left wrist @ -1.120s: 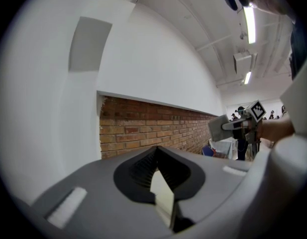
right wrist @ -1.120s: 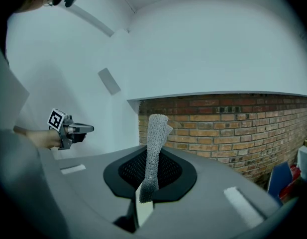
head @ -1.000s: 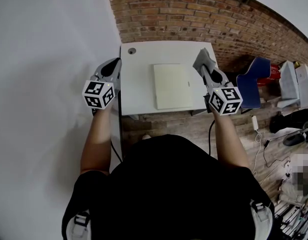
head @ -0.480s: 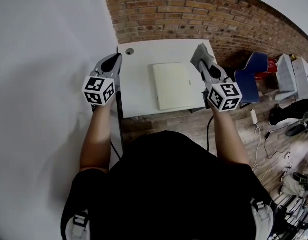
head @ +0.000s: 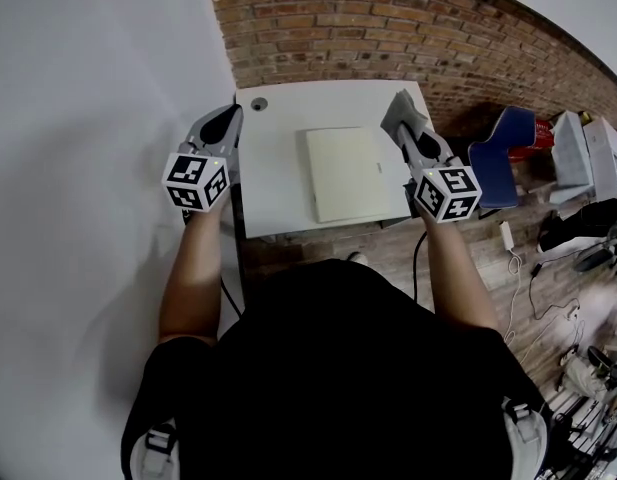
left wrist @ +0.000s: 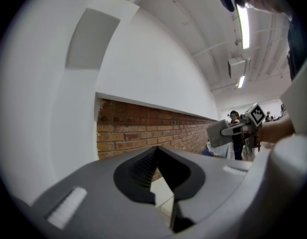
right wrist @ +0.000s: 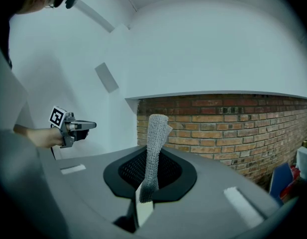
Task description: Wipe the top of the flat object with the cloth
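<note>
A cream flat object (head: 353, 173) lies on a small white table (head: 278, 158). My right gripper (head: 408, 133) hovers over the table's right edge, just right of the flat object. It is shut on a grey knitted cloth (head: 401, 113), and that cloth (right wrist: 155, 143) stands upright out of the gripper (right wrist: 152, 176). My left gripper (head: 226, 126) hangs over the table's left edge, apart from the flat object. That gripper (left wrist: 156, 156) has its jaws together with nothing between them. The flat object does not show in either gripper view.
A brick wall (head: 388, 38) runs behind the table and a white wall (head: 88, 118) stands to the left. A round hole (head: 258, 102) marks the table's back left corner. A blue chair (head: 498, 163), boxes and cables crowd the floor at right.
Both grippers hold nearly the same places. The head view has shifted a little, and a shoe tip now shows below the table's front edge.
</note>
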{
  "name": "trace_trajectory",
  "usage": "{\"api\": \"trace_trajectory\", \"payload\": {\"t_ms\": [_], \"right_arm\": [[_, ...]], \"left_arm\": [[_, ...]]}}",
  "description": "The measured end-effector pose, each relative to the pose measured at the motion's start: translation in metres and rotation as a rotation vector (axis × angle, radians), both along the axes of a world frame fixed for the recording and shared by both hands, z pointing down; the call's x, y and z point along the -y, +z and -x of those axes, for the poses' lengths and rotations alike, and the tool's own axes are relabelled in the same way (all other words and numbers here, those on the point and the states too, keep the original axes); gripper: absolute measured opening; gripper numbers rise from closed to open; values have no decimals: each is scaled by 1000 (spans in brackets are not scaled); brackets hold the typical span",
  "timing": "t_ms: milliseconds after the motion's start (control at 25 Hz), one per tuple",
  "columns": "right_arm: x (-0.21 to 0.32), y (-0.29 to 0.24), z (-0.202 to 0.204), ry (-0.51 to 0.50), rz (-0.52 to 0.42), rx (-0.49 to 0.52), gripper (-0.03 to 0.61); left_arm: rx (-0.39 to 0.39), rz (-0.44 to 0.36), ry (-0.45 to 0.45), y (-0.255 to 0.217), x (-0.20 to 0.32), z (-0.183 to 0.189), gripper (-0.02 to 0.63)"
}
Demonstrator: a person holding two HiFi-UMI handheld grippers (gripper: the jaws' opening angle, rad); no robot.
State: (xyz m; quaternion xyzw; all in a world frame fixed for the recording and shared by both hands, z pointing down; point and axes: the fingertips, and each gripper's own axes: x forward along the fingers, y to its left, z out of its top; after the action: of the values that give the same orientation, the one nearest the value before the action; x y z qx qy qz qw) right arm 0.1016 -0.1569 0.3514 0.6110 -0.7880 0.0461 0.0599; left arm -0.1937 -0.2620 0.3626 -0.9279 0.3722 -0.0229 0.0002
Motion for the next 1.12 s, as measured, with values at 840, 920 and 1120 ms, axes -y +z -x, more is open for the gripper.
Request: {"api": "trace_trajectory", "payload": {"t_ms": [840, 920, 1120], "right_arm": [[89, 6, -51, -162, 2, 17, 8], [98, 9, -50, -180, 6, 17, 8], [118, 15, -46, -216, 13, 25, 8]], "left_arm": [[33, -16, -142, -4, 28, -37, 2], [35, -12, -158, -2, 32, -35, 2], [45, 4, -183, 3, 38, -36, 2]]}}
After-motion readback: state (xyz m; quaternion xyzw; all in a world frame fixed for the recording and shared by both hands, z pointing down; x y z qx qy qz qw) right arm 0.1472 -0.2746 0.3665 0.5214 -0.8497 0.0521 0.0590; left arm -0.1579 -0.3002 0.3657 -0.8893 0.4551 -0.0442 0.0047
